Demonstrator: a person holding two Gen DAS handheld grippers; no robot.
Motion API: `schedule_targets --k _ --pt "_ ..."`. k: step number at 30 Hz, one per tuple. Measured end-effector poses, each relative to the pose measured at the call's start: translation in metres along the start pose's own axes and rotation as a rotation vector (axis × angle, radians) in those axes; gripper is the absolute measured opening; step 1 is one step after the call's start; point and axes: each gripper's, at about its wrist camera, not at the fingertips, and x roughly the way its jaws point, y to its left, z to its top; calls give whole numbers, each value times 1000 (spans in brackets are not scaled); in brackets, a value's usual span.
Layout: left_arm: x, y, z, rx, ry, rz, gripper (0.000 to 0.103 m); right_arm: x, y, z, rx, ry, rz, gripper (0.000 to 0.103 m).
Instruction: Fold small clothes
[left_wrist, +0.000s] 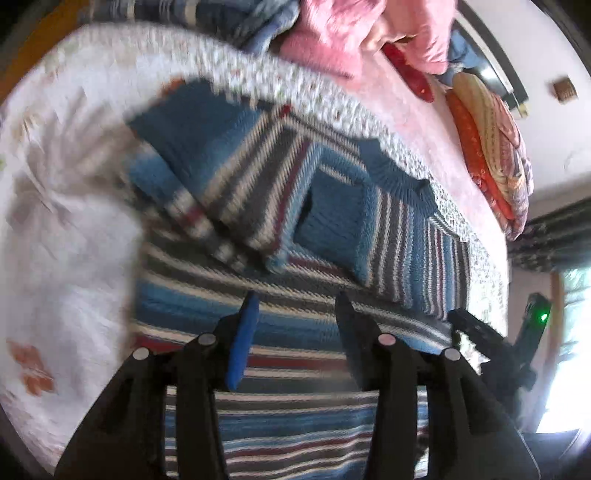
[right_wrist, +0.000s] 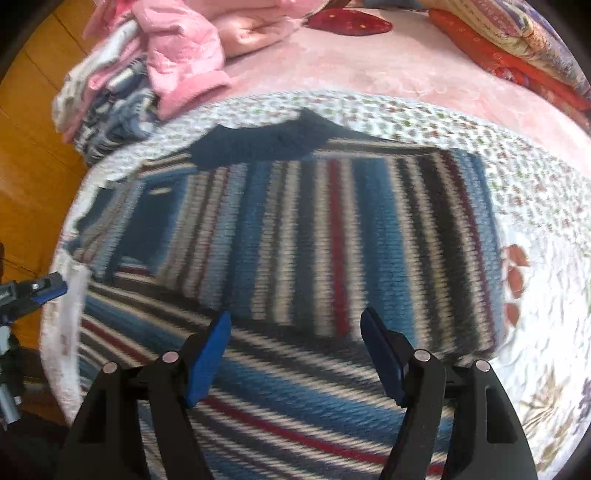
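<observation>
Striped sweater spread on a quilted bed, both tongs wide apart.

Left wrist: the left gripper (left_wrist: 295, 306) gapes empty just above the striped sweater (left_wrist: 295, 229), sleeve folded across it. Right wrist: the right gripper (right_wrist: 295, 325) gapes empty over the sweater (right_wrist: 332, 240) on the floral quilt (right_wrist: 535, 221).

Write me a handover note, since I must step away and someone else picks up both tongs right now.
Left tongs: open, empty, above the striped sweater.
Right tongs: open, empty, above the same sweater.
Sweater lies on the floral quilt; one sleeve appears folded across the body, dark collar at the far edge.
Heap of clothes waits further back on the bed.
Left: finish folding this sweater, then the heap.
</observation>
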Motion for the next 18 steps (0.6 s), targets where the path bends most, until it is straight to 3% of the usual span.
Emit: schedule_targets --k 4,7,10,13,15,18 --pt "-3 34 30 -14 -90 128 49 -7 28 1 7 7 89 73" --pt "15 61 46 -37 -91 136 49 -6 51 6 38 27 177 73" --pt "49 73 48 -17 19 158 49 8 81 17 54 47 219 73" --pt "61 83 46 -72 59 155 48 31 114 30 53 93 217 73" --pt "53 87 51 -131 57 118 47 47 135 39 69 114 245 73" --pt "29 84 62 -172 39 133 49 71 162 50 96 140 287 73"
